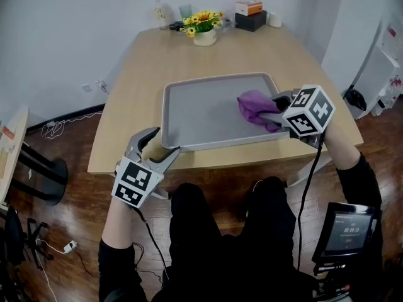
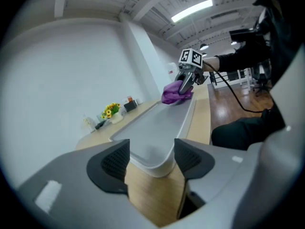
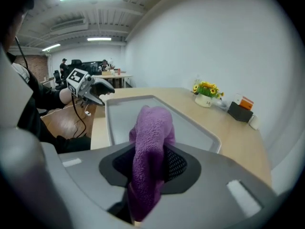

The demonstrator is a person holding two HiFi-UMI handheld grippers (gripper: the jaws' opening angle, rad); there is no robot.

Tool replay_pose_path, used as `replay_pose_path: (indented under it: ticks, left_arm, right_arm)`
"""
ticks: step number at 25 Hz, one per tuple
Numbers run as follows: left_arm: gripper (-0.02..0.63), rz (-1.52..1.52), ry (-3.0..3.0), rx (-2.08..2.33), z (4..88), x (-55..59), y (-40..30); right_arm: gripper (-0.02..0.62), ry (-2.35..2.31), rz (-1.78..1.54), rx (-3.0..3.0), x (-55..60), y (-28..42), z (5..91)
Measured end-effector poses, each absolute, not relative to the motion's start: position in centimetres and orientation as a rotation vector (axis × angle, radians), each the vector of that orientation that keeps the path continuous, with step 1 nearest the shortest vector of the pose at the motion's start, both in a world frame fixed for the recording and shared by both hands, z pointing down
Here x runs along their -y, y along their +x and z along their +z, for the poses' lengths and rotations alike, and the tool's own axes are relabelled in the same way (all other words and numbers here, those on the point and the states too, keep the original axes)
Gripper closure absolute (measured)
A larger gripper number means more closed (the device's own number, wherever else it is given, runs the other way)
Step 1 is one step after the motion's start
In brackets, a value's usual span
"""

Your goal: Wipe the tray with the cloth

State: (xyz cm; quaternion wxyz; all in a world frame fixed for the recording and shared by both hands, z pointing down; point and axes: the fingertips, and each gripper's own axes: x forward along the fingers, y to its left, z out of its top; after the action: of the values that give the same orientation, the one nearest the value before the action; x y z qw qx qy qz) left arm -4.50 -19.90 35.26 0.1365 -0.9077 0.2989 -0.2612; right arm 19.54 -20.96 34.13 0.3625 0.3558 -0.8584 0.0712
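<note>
Pinching the purple microfibre cloth (image 3: 150,142) in the right tool (image 1: 276,107), clenched across a bunched fold, with the loose end spilling forward past the pads and down onto the grey tray (image 1: 208,115). Touching down on the tray's right side, just ahead of that tool.

Over to the left tool (image 1: 167,142): closed in on the tray's near corner and pressed against the rim from both sides, as far as can be seen. Bracing it on the desk (image 1: 157,61), by the look of it. Nothing between those pads but rim, with bare wood below.

As for the cloth: looks soft and fluffy, surely light and floppy, ready to squash flat under pressure. Best taken exactly where gripped now, across the thick bunch, leaving a good wad of pile hanging forward to meet the surface. Could drag out of the pinch if snagged on the raised lip, so worth holding firm.

As for the tray: reads as stiff, smooth and fairly light, and likely to skate on the wood if shoved sideways. Hence the hold on the corner rim, the obvious raised edge to grab.

Cannot tell from the surface how much has been wiped. Well beyond both tools, at the desk's far end: a pot of yellow flowers (image 1: 204,30) and a dark box (image 1: 250,21), clear of the action.
</note>
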Motion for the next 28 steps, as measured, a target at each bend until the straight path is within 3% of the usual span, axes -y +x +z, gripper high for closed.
replay_pose_path:
  ticks: [6,9,18,28]
  left_arm:
    - [0.475,-0.125,-2.759,-1.038,24.7,19.1,-4.5]
    - [0.537,0.053,-2.719,-1.238,23.0,21.0,-6.5]
    - [0.558,0.191,-2.679,-1.525,23.7,23.5,-11.4]
    - [0.558,0.148,-2.708,-1.483,24.0,23.4,-9.5]
  right_arm:
    - [0.488,1.162,0.057,2.451,20.1,19.5,26.9]
    - [0.488,1.333,-0.039,2.471,20.2,21.1,24.5]
    - [0.488,1.943,-0.025,2.348,19.0,35.1,23.2]
    - [0.47,1.843,0.339,2.11,22.7,38.2,31.1]
